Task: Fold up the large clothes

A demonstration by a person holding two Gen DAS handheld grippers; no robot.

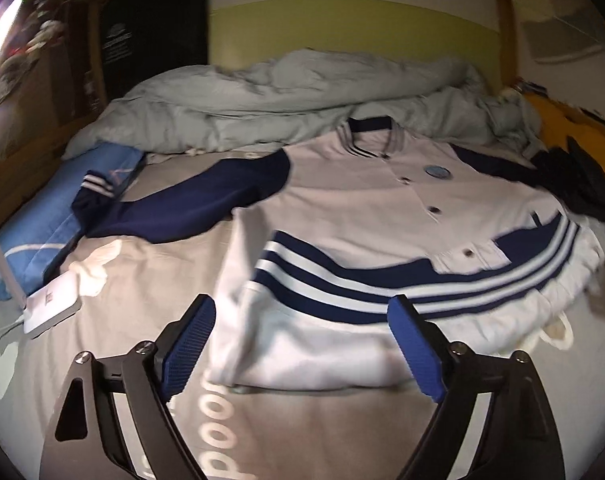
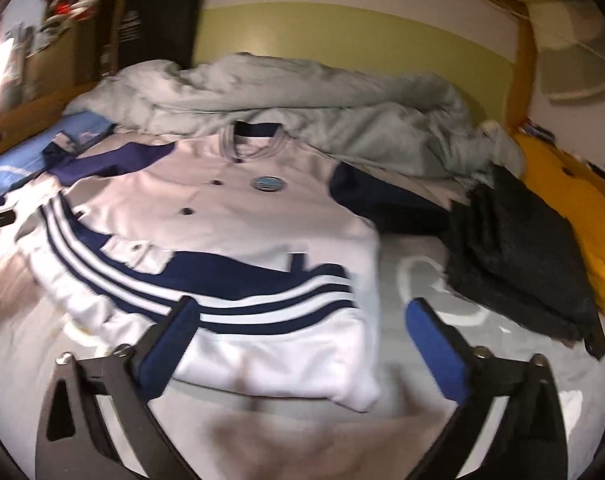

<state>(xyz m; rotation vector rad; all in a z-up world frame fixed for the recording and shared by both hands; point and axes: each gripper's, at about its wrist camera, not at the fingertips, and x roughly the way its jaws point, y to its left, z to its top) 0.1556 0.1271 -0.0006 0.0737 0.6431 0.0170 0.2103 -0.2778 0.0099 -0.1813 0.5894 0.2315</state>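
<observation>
Both sets of jaws are spread wide with nothing between the pads, so our left gripper [image 1: 301, 322] and right gripper [image 2: 302, 320] are empty, both hovering just above the bed [image 1: 302, 420].

Biggest thing we've got is the bed itself, grey sheet with white lettering. At 12 o'clock sits a rumpled grey duvet [image 1: 262, 92]. The jacket [image 1: 362, 208] is spread face up in the middle of the sheet, collar toward 12, hem toward 6 right in front of the fingers. White body, navy sleeves, navy and white stripes across the lower front. In the left view one sleeve stretches out to 9 o'clock.

At 3 o'clock in the right view there's a dark garment pile [image 2: 518, 256]. A blue pillow [image 1: 42, 232] lies at 9, and a small white device [image 1: 52, 304] near 8.
</observation>
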